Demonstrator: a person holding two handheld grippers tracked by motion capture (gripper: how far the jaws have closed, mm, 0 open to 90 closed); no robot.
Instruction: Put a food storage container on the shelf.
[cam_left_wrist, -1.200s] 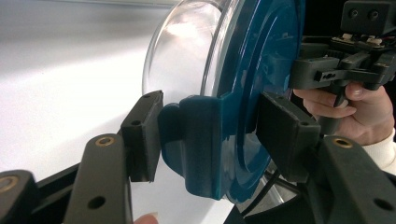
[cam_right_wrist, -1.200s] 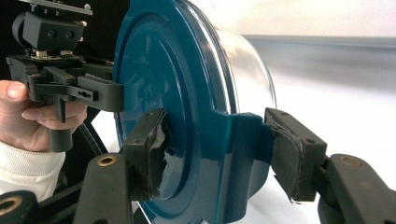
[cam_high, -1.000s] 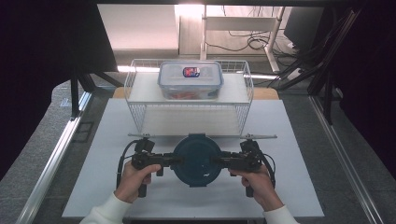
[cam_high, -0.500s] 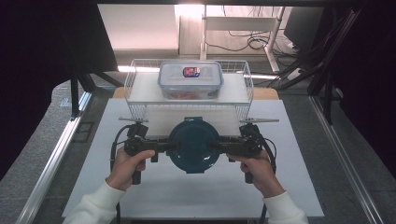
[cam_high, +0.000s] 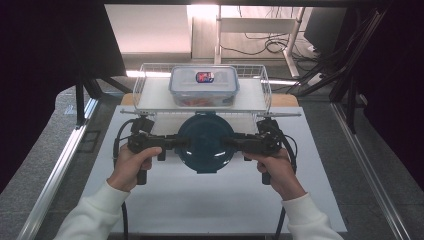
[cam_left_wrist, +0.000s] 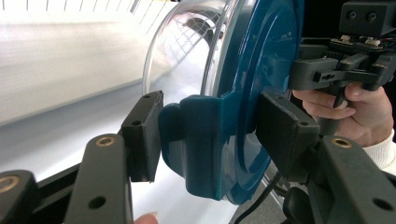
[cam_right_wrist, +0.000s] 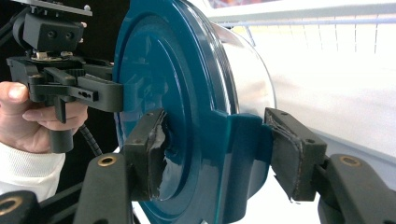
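A round clear container with a teal lid (cam_high: 206, 142) hangs above the white table, lid up, just in front of the wire basket. My left gripper (cam_high: 177, 143) is shut on the lid's left clasp tab (cam_left_wrist: 201, 140), one pad under the tab and one on the lid's top. My right gripper (cam_high: 233, 143) is shut on the opposite tab (cam_right_wrist: 238, 158) the same way. The left gripper view (cam_left_wrist: 210, 135) shows the clear body (cam_left_wrist: 187, 56) beyond the lid. In the right gripper view (cam_right_wrist: 219, 154) the far hand holds the left gripper (cam_right_wrist: 70, 88).
A white wire basket (cam_high: 150, 80) stands at the back of the white table (cam_high: 200, 200). Inside it sits a rectangular clear food box (cam_high: 203, 85) with a grey-blue lid. Metal rails run along both sides of the table.
Both hands have risen together with the round container. It now appears larger and closer to the basket's front wall.
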